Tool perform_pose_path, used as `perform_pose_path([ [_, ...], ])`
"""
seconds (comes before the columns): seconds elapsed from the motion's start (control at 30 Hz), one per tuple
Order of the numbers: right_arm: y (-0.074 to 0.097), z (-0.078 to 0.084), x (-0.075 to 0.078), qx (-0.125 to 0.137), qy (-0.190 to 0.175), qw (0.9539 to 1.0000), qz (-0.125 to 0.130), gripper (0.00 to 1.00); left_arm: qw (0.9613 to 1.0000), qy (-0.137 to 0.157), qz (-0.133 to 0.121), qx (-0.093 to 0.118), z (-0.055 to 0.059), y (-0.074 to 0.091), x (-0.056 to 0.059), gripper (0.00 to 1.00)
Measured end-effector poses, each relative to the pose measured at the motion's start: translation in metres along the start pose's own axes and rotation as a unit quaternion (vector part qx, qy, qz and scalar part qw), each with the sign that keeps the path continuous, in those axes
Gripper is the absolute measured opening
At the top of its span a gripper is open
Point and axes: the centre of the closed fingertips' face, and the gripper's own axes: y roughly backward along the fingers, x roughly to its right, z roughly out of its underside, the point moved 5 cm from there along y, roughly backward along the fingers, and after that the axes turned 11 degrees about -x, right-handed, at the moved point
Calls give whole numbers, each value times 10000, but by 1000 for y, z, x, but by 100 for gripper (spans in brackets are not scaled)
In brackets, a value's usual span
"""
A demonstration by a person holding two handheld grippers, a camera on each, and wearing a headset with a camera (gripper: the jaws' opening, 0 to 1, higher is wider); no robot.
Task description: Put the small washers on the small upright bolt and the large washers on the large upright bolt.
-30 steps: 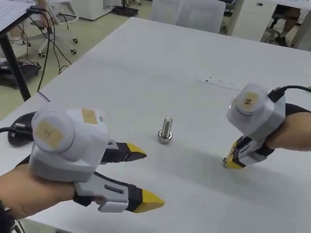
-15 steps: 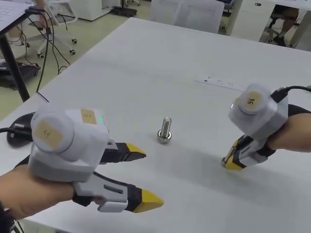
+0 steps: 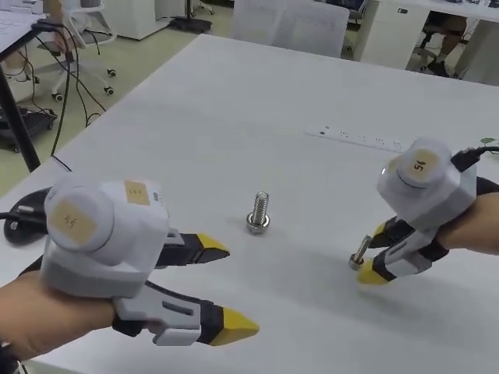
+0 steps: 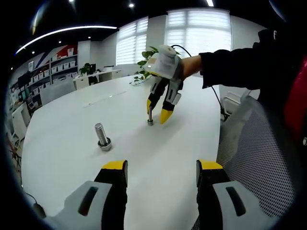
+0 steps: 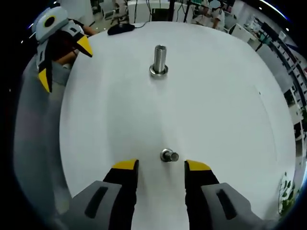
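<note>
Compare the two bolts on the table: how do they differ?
Size: the large bolt is thicker and taller than the small bolt. Place: the large bolt stands alone mid-table, the small bolt sits at the open tips of the right gripper. Both are silvery and upright on the white table.

The ring at the base of the large bolt [image 3: 259,213] is too small to tell as head or washers. The left hand-held gripper [image 3: 228,284] half hides a dark object [image 3: 19,222] at left.
</note>
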Motion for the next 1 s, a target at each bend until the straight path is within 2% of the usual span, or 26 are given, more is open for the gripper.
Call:
perform_pose_path([
  [0.2, 5, 1, -3, 217, -100, 9996, 115, 55, 10000, 20, 3, 0, 0, 1, -1, 57],
  [0.53, 26, 2, -12, 805, -356, 9956, 314, 67, 10000, 36, 16, 6, -1, 1, -2, 57],
  [0.7, 36, 4, -20, 1052, -439, 9923, 475, 73, 10000, 51, 21, 32, -4, 3, -2, 57],
  [0.87, 50, 4, -34, 1543, -631, 9846, 517, 76, 10000, 65, 4, 59, -6, 6, -2, 58],
  [1.0, 56, 9, -43, 1717, -762, 9806, 563, 76, 10000, 52, -4, 61, -7, 8, 0, 58],
])
